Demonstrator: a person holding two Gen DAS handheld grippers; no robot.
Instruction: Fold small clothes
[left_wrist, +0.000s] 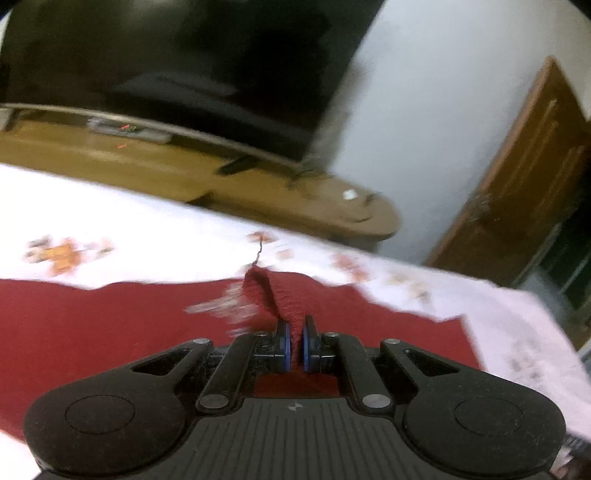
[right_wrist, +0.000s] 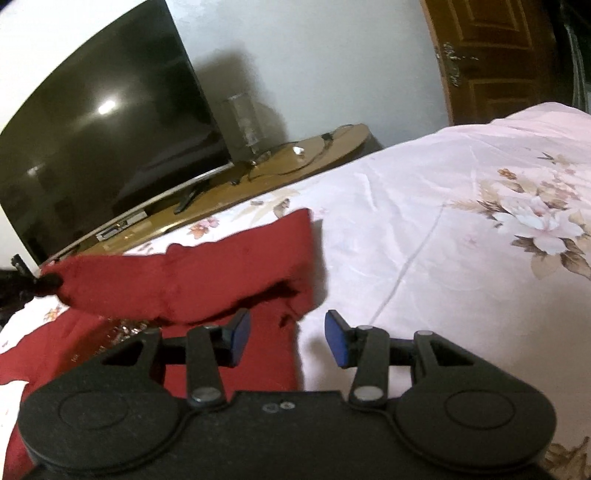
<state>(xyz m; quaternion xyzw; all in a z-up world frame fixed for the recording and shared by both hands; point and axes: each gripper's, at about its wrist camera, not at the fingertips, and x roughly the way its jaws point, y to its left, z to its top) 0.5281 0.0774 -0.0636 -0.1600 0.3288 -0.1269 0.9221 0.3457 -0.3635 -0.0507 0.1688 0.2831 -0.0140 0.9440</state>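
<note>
Left wrist view: left hand-held gripper clamped on a raised ridge of the red garment, blue pads nearly together with cloth pinched between. Garment of soft, matte knit, spread flat over the bed sheet; blurred pale, glittery patch near its middle. Loose thread trailing from the pinched ridge toward the far edge. Sheet white with orange-brown floral print, its far edge running diagonally. Beyond it, a wooden TV stand with rounded end, carrying a dark television. Brown panelled door at right. View motion-blurred.

Right wrist view: right hand-held gripper spread wide, holding nothing, left pad over the garment's right edge, right pad over bare sheet. One part of the garment lifted and stretched leftward, pulled to a point at far left by a dark object, detail unclear. Remainder lying flat beneath. Broad stretch of lightly creased floral sheet open to the right. Television and stand behind; door at upper right.
</note>
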